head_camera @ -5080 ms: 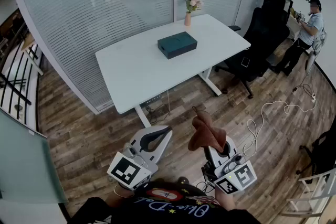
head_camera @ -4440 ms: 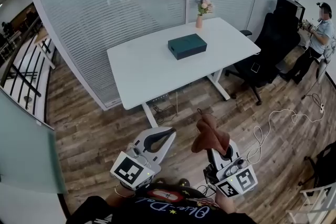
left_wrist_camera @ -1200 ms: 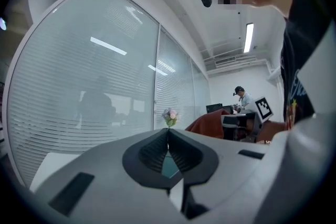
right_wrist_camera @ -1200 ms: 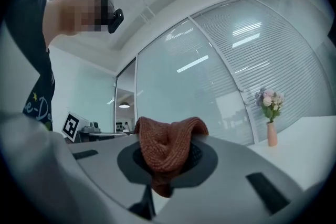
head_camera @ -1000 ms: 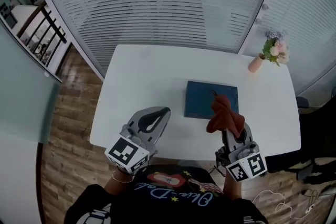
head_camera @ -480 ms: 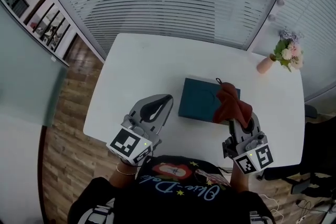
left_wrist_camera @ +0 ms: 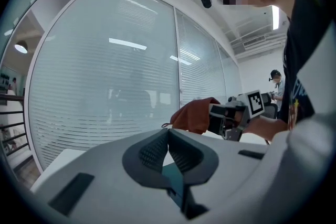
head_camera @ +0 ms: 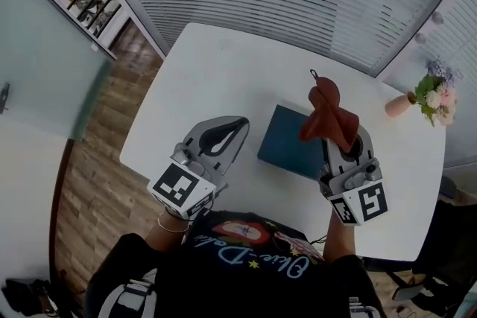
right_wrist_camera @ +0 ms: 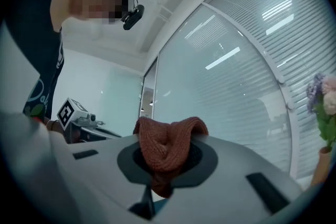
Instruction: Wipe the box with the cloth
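While near box (head_camera: 292, 150), cloth (head_camera: 329, 114) in right claw (head_camera: 340, 138).

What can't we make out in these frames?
- Box: in the head view its right part is hidden behind the cloth and the right gripper. The left gripper view shows only a sliver between its jaws.
- Marks on the Box top: too small to tell in the head view.
- Flower vase: cut by the right edge of the right gripper view.

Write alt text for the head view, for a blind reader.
From above, the right tongs hold a bunched rust-red cloth over a dark teal box on a white table. The left tongs hover shut and empty beside the box; a flower vase stands at the table's right.
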